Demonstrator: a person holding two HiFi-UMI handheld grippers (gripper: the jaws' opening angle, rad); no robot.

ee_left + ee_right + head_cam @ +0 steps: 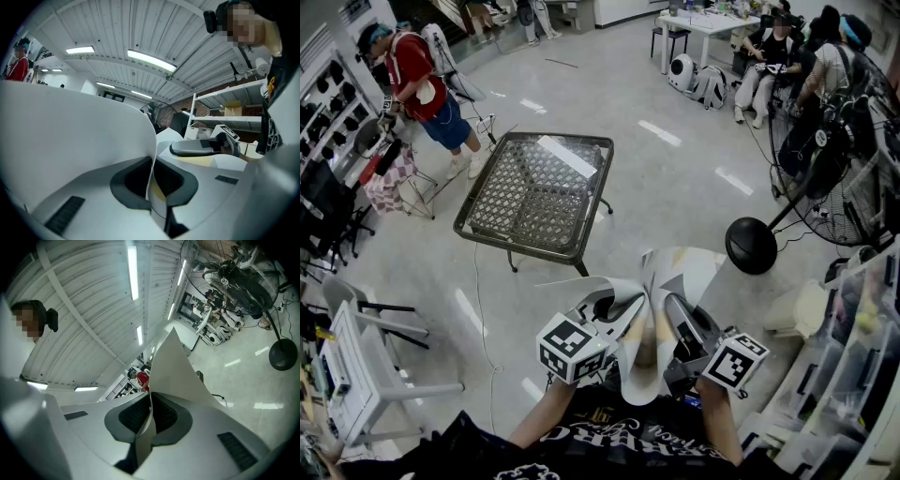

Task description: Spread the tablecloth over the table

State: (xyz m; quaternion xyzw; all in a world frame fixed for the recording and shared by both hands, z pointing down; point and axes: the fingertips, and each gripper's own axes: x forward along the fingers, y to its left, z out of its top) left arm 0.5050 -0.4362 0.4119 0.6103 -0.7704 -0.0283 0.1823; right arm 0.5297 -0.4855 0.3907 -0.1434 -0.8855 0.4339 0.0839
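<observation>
Tablecloth (682, 272), which looks thin, light and floppy (probably a little slippery), is bunched between the left gripper (152, 187) and right gripper (150, 423), both clamped tight on its edge, well short of the table (517, 242); gripping near two corners should help spreading.

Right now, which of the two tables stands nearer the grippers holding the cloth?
The dark mesh-top table mid-floor; the white table stands far off at the back of the room.
</observation>
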